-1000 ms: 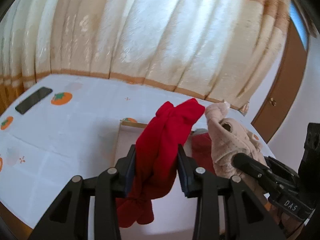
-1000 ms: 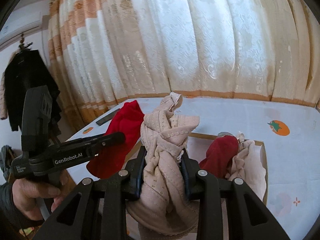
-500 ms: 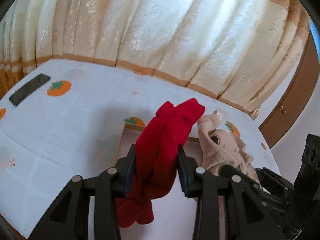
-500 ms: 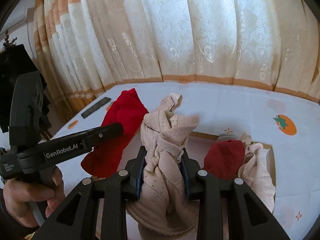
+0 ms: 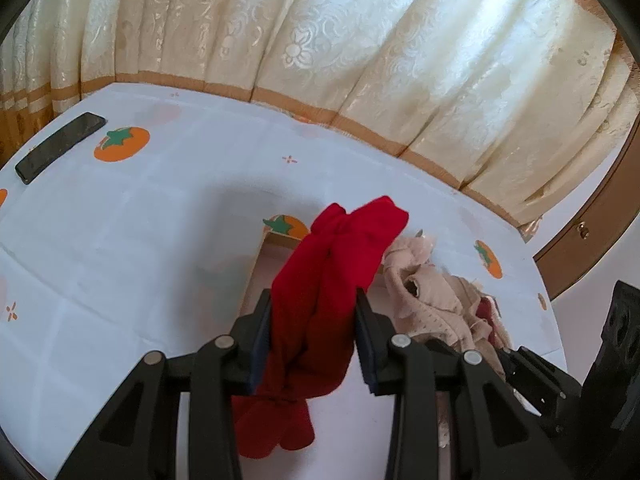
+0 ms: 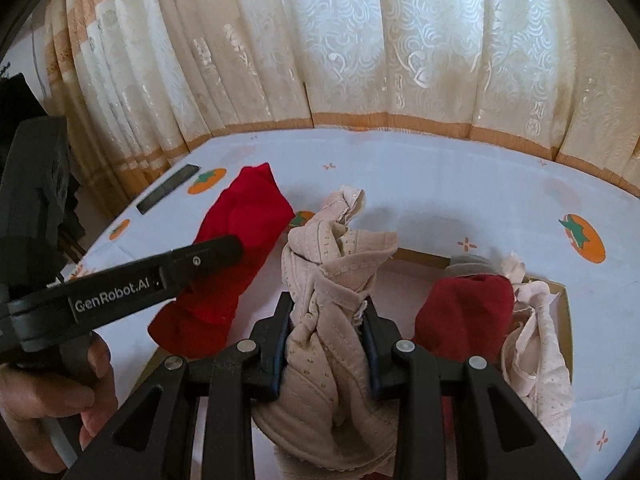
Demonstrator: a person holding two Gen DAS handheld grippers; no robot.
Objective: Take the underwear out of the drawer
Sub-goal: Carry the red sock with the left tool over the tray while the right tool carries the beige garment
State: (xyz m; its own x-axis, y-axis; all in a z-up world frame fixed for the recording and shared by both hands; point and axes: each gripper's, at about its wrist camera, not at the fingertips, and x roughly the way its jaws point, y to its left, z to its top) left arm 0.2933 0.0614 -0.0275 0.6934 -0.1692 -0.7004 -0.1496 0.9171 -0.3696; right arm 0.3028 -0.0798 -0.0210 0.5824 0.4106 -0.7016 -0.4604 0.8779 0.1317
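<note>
A black phone (image 5: 60,146) lies far left on the white cloth with orange fruit (image 5: 160,240). The left gripper (image 5: 314,344) is squeezed tight on the red underwear (image 5: 332,280), held up in the air over the cloth. Next to it, the right gripper (image 6: 326,346) is squeezed tight on the beige underwear (image 6: 336,280), lifted above the drawer (image 6: 562,300). More underwear (image 6: 468,308) sits inside the drawer on the right.

Red underwear (image 5: 320,304) bunched, lifted; beige underwear (image 6: 332,320) twisted, lifted; dark-red, beige pieces in drawer (image 6: 562,300)
</note>
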